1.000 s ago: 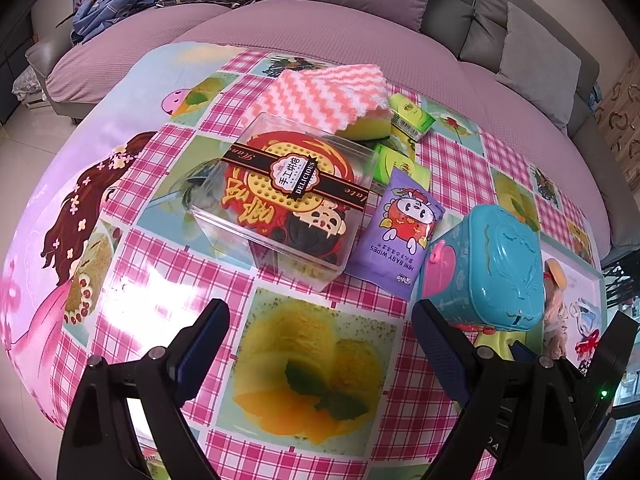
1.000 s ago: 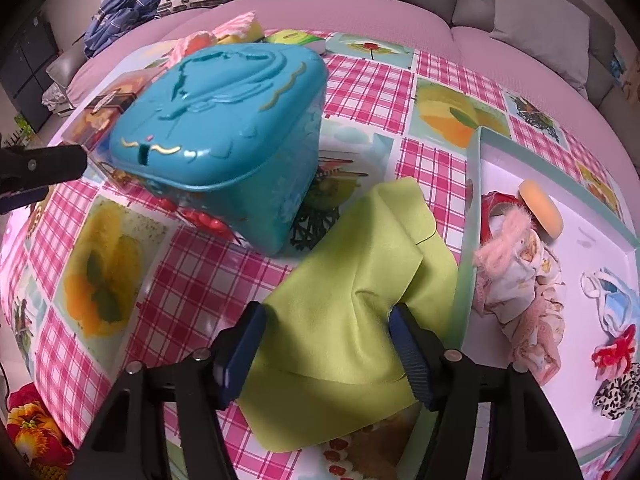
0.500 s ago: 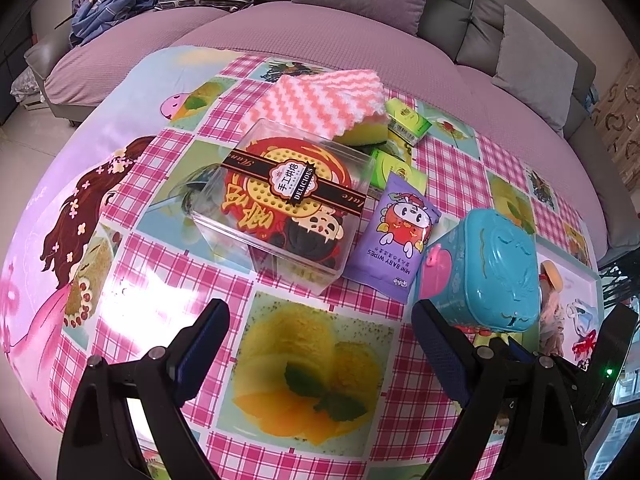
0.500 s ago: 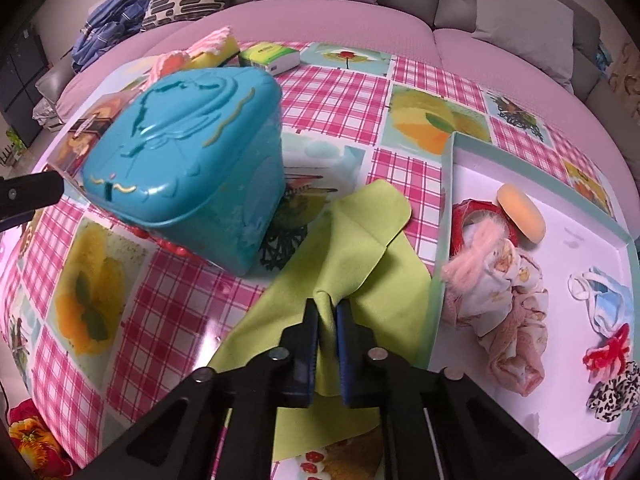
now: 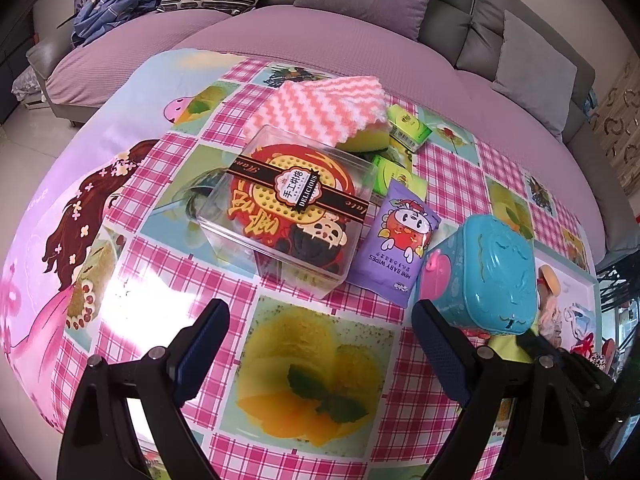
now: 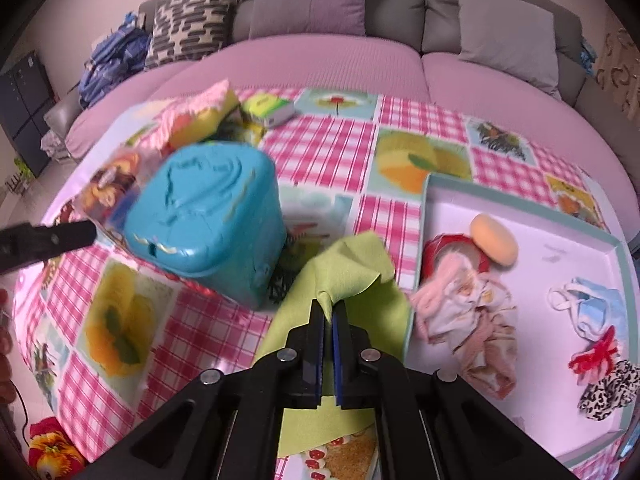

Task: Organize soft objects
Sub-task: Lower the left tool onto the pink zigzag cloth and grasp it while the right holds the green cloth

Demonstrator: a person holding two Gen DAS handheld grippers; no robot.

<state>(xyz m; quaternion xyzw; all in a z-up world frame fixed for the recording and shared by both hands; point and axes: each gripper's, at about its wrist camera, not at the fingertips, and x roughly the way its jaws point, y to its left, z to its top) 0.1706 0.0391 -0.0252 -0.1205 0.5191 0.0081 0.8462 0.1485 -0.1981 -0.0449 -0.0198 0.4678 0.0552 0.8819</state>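
Now the right gripper (image 6: 328,316), clamped on the green cloth (image 6: 352,268), has lifted it; left gripper (image 5: 320,344) stays open.

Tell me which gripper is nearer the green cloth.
Right. The right gripper is shut on a fold of the green cloth; the left gripper hangs open beyond the teal box.

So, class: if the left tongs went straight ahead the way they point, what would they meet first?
Probably the clear plastic box, which stands in line beyond the open left tongs, with only bare tablecloth between; depth is uncertain.
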